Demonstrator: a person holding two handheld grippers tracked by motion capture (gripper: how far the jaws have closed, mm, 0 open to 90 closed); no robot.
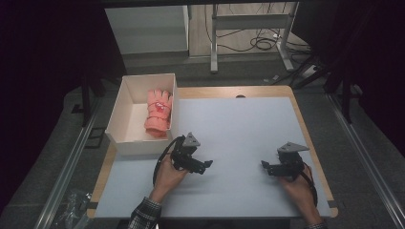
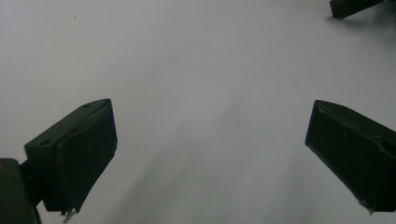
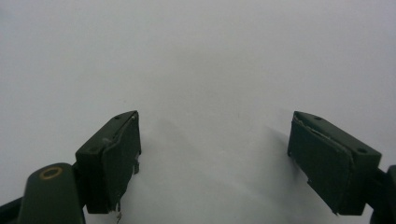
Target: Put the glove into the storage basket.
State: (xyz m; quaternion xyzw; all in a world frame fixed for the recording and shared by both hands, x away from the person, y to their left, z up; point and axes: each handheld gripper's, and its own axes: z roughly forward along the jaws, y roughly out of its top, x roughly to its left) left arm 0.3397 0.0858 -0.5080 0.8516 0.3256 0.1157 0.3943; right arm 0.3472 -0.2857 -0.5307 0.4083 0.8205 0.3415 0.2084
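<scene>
In the high view we see a pink glove (image 1: 158, 113) lying in the white box (image 1: 125, 113) at the upper left of the frame, against the box's right wall, its long axis running from the frame's top to bottom. Our left gripper (image 1: 206, 164) sits lower centre, just below and right of the box, so the glove lies up and left of it. Our right gripper (image 1: 264, 165) is well apart at lower right. The left is clearly nearer. Both grippers' jaws stand spread wide over the bare pale table (image 1: 248, 124), holding nothing.
</scene>
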